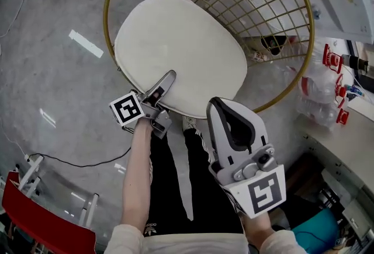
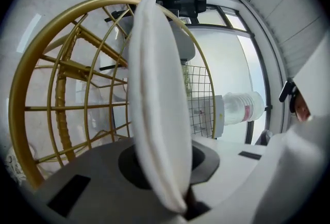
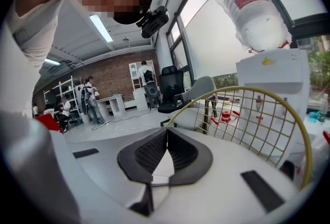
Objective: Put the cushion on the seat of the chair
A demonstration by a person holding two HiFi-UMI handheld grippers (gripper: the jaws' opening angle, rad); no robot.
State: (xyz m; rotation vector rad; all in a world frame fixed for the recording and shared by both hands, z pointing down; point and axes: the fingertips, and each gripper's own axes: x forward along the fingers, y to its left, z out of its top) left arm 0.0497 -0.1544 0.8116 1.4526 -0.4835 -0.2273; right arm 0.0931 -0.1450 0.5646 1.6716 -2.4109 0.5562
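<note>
Left tongs (image 1: 167, 80) were clamped on the thin near rim of the cushion (image 1: 181, 51), at about 6 o'clock on its outline in the head view. The left gripper view showed the white padding squeezed between the pads. Right tongs (image 1: 217, 105) sat off the cushion at about 5 o'clock, tips together and holding nothing.

The cushion lay flat across the round gold chair (image 1: 108, 19), with the wire back rising at 1 o'clock. Its edge hid the gold ring from about 6 to 9 o'clock. Whether it was fully bedded on the seat could not be told.

The main risk appeared to be placement. With the cushion lapping over the ring on the near left side, letting go there might leave it off centre, and it could tip or slide down toward the person's legs. The grip was on a narrow bite of soft edge, so a tug to re-centre it might pull the fabric free. Pushing it toward 1 o'clock could jam the far edge against the wire back and ruck it up. The right tongs, being closed and clear of the cushion, could not steady it.
</note>
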